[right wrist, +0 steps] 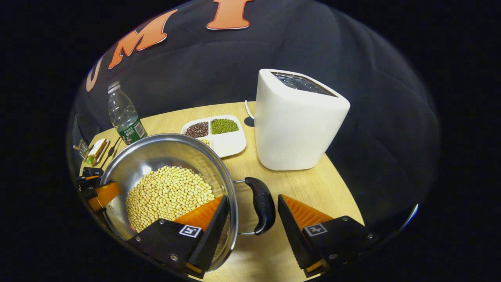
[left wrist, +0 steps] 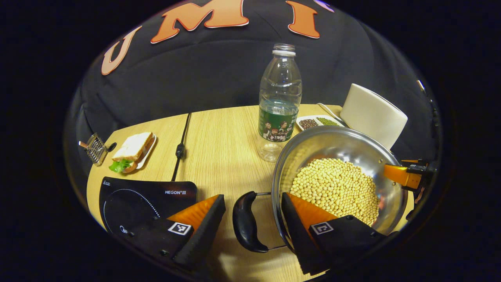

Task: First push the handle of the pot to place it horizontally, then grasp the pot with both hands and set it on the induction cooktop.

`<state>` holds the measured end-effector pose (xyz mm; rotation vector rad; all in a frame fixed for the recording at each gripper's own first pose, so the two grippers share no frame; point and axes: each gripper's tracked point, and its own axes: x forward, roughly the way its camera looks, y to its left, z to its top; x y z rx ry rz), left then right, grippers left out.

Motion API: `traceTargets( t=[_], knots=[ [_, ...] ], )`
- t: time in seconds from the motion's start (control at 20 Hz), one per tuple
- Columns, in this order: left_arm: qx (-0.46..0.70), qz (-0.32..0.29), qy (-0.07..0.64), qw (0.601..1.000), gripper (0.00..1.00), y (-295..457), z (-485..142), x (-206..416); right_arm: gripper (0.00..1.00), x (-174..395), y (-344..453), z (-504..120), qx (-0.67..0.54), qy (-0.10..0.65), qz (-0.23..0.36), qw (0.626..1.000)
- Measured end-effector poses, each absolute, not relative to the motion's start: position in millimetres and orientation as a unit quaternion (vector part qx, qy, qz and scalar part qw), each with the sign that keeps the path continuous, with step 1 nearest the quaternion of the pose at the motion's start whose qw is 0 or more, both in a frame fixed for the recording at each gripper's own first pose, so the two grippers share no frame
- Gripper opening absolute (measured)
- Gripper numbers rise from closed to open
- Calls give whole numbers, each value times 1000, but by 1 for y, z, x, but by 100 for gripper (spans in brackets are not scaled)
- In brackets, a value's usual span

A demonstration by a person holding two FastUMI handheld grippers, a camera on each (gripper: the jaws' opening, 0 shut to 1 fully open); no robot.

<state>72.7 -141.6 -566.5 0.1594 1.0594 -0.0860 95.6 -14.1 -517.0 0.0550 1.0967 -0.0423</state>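
Note:
A steel pot (left wrist: 336, 143) holding soybeans (left wrist: 336, 188) stands on the wooden table, right of the black induction cooktop (left wrist: 129, 197). My left gripper (left wrist: 252, 201) is open around the pot's black side handle (left wrist: 248, 223); one finger sits outside it and the other reaches over the rim into the pot. In the right gripper view, the pot (right wrist: 156, 152) is at the left. My right gripper (right wrist: 253, 200) is open astride the opposite handle (right wrist: 263, 205) in the same way. Both handles lie level. Each gripper also appears at the pot's far side in the other's view.
A water bottle (left wrist: 280, 105) stands just behind the pot. A white toaster (right wrist: 297, 121) and a divided tray of beans (right wrist: 231, 145) are behind it to the right. A sandwich on a plate (left wrist: 133, 150), a small wire rack (left wrist: 94, 148) and a black cable (left wrist: 181, 149) lie behind the cooktop.

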Motion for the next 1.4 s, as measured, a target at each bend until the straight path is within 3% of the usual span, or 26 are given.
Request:
traceTargets(
  t=[0.05, 0.25, 0.4, 0.8, 1.4],
  knots=[
    [72, -43, 507, 858, 95, -144, -570, 72, 72, 97, -13, -518, 28, 519, -18, 854],
    [64, -49, 501, 862, 93, -150, -584, 76, 73, 100, -14, -518, 14, 509, -11, 861],
    [63, -41, 490, 869, 82, -149, -586, 79, 73, 103, -13, -518, 14, 503, -5, 864],
    [66, -29, 468, 881, 77, -148, -578, 82, 67, 99, -12, -515, -21, 492, -2, 870],
    [76, -38, 398, 914, 76, -132, -454, 72, 66, 70, 0, -403, -21, 422, -7, 906]
  ],
)
